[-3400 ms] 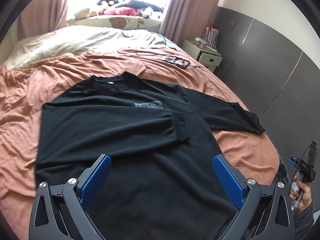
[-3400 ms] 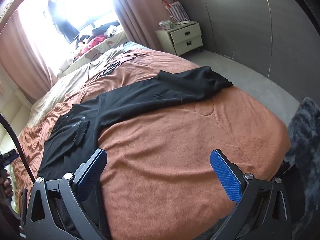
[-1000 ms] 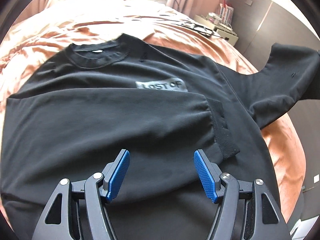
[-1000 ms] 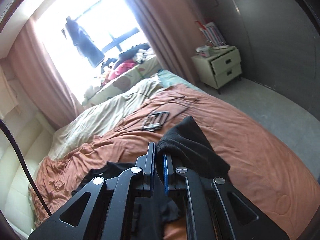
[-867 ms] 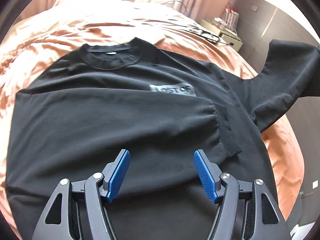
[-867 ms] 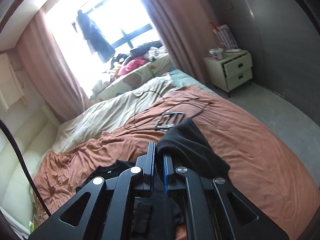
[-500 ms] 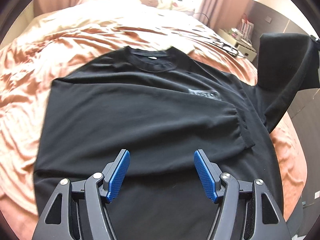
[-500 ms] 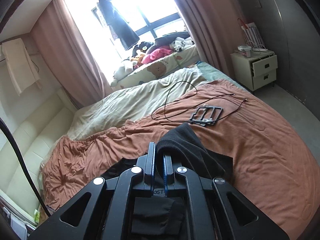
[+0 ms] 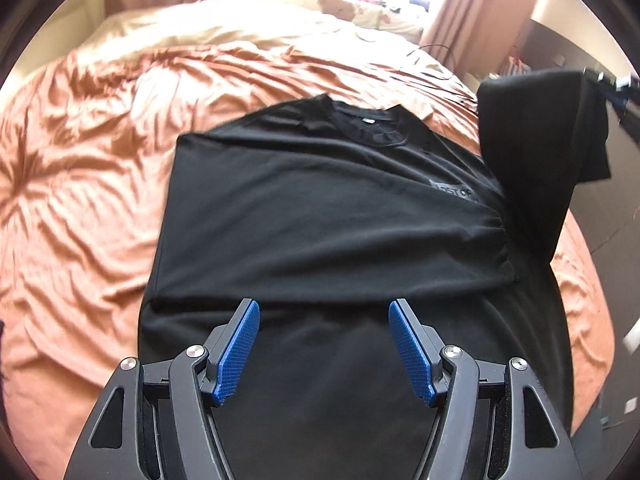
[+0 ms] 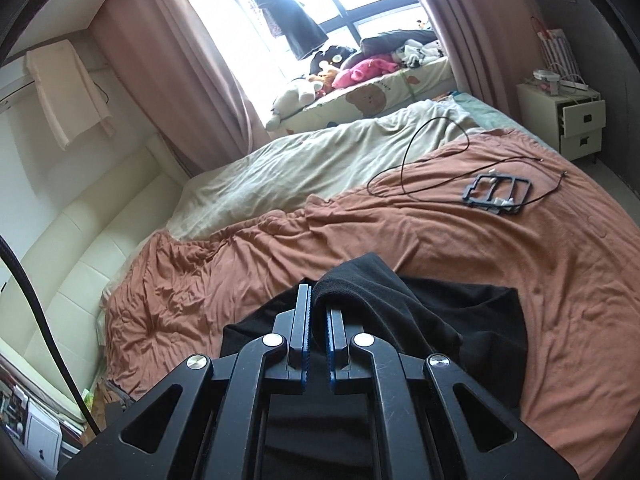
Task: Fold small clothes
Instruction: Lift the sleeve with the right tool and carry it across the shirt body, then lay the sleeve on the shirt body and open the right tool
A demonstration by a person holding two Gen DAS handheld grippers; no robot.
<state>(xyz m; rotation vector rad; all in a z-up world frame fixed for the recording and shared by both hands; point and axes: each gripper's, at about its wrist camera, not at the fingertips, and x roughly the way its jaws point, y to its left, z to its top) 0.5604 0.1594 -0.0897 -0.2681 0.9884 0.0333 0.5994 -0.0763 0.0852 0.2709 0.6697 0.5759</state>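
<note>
A black long-sleeved sweater (image 9: 320, 216) lies flat on the rust-orange bedspread (image 9: 80, 200), with one sleeve folded across its chest. Over its lower hem hovers my left gripper (image 9: 324, 320), open, with nothing between the blue pads. The other sleeve (image 9: 536, 152) hangs raised in the air at the right of the left wrist view. My right gripper (image 10: 318, 320) is shut on that sleeve's cuff (image 10: 360, 280), and the black cloth drapes down to the right of the fingers.
A black frame-like object (image 10: 498, 192) and a thin black cable (image 10: 420, 160) lie on the bedspread further up. A cream blanket (image 10: 320, 172) covers the bed's head end. A white nightstand (image 10: 576, 120) stands at the right, and plush toys (image 10: 360, 68) line the window seat.
My right gripper closed on the sleeve cuff, lifted it off the bed and carried it inward over the sweater. My left gripper narrowed slightly and drew back, showing more of the sweater.
</note>
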